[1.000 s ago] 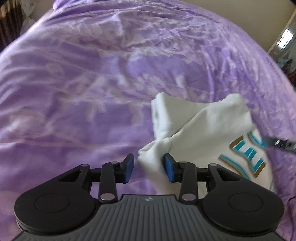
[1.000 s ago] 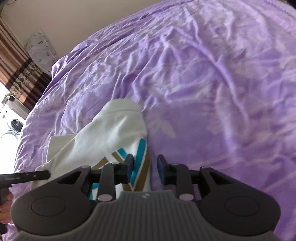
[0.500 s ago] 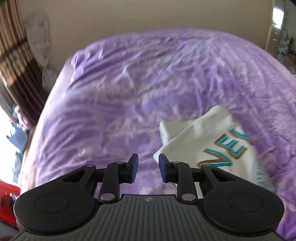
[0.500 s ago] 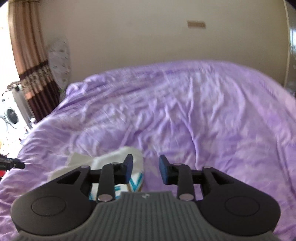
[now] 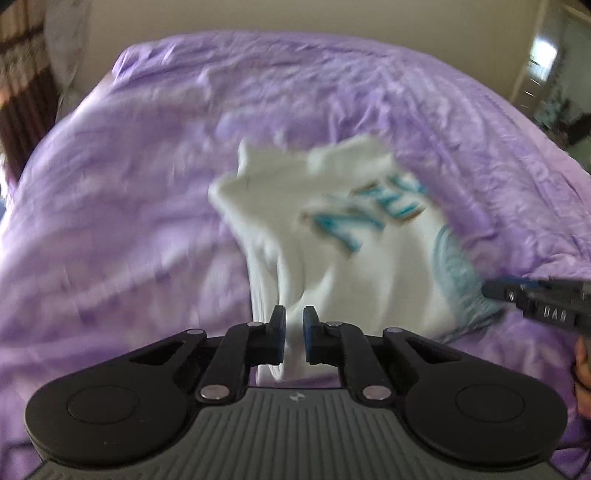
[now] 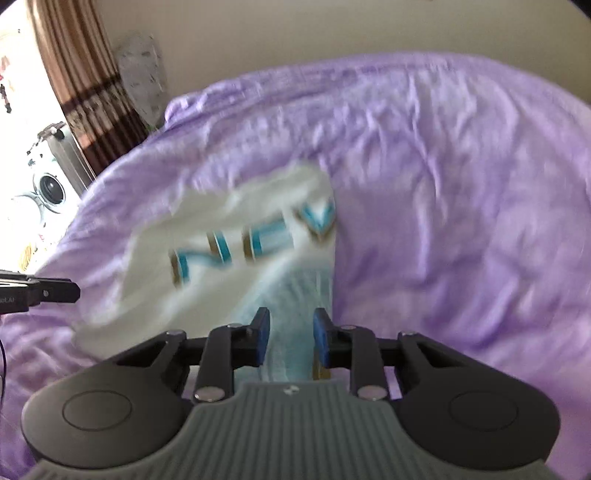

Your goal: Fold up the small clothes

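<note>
A small white shirt [image 5: 332, 229] with teal and gold letters lies spread on the purple bedspread [image 5: 129, 203]; both views are blurred by motion. My left gripper [image 5: 294, 334] is nearly shut, with the shirt's near left edge between its blue pads. My right gripper [image 6: 290, 338] has its jaws a little apart, with the shirt's [image 6: 236, 240] near right edge between the pads. The other gripper's tip shows at the right edge of the left wrist view [image 5: 535, 302] and at the left edge of the right wrist view [image 6: 40, 291].
The purple bedspread [image 6: 461, 184] fills both views. A brown curtain [image 6: 85, 81], a speaker [image 6: 51, 188] and a pale fan cover [image 6: 142, 77] stand beyond the bed's far left. A cream wall [image 6: 295, 33] is behind.
Both grippers have dropped back to the shirt's near edge, after lifting away half a second ago. The left jaws have closed further. The shirt now lies more spread, its letters showing.
</note>
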Demonstrator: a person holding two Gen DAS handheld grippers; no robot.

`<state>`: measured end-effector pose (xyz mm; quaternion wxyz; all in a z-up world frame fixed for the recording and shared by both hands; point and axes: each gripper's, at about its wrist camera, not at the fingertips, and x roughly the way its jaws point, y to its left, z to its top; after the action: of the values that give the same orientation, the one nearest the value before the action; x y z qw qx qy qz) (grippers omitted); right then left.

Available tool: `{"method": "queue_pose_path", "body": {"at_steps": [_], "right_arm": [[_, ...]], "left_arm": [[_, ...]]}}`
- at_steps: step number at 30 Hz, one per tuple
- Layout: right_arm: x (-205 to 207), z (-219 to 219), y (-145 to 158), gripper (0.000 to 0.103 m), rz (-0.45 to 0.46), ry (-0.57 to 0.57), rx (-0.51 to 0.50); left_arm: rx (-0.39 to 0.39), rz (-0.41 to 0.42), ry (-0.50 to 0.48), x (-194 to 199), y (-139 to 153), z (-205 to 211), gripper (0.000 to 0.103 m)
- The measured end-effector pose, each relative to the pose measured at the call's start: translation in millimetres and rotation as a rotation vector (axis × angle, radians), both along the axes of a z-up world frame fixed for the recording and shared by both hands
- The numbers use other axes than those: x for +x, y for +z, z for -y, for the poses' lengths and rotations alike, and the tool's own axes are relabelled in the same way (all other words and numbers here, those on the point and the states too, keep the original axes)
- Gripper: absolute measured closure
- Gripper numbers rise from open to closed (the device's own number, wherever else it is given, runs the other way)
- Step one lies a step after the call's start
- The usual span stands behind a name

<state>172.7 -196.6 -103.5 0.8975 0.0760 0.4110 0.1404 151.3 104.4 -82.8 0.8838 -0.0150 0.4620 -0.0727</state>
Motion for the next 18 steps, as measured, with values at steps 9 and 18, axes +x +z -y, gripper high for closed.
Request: {"method": "queue_pose_path", "body": {"at_steps": [9, 18], "right_arm": [[-15, -16, -64, 0.084, -0.054, 0.035, -0.131], [-24, -14, -71, 0.084, -0.049, 0.037, -0.133]], "left_arm": [[0.007, 0.040, 0.071, -25, -53, -10, 0.090], [0.059, 0.050, 0.065, -36, -55, -4, 0.079]]}}
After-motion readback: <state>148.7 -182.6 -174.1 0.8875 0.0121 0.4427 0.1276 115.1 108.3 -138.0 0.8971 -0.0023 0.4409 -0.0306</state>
